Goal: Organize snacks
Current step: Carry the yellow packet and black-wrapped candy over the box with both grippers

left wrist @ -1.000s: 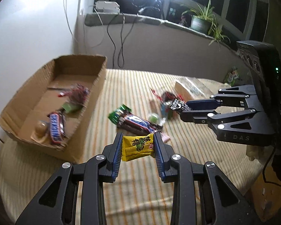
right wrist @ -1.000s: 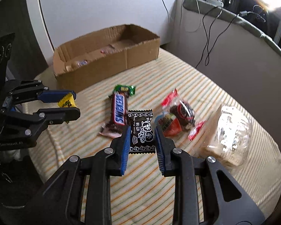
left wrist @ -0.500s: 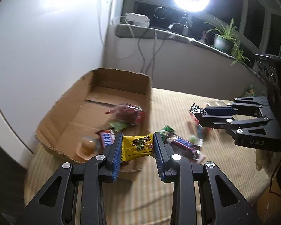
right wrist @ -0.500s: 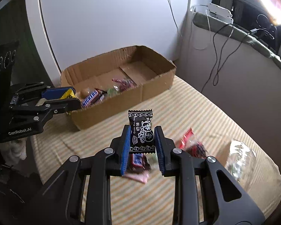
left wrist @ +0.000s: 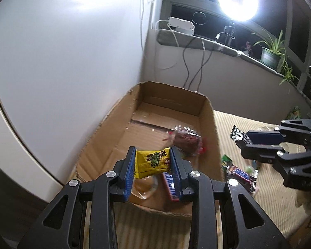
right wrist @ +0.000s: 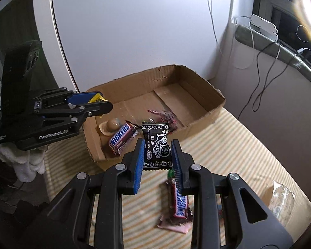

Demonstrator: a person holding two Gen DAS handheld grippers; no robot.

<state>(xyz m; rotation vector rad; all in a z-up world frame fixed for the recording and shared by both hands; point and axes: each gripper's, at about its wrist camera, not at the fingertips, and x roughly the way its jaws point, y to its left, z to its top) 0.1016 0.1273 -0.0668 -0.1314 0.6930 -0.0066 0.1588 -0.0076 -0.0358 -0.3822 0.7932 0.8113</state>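
Left tool (left wrist: pixel 152 161) clenched on yellow candy (left wrist: pixel 152 161), right tool (right wrist: pixel 158 152) on black candy (right wrist: pixel 157 148); several snacks boxed in cardboard box (right wrist: pixel 207 115), Snickers bar (right wrist: pixel 179 204) left outside.

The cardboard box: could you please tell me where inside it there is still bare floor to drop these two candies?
The far half of the cardboard box is bare, bordered by its back and side walls. The near end is crowded: a Snickers bar, a round chocolate and a red-wrapped snack lie there. The left claw holds the yellow candy over that crowded end.
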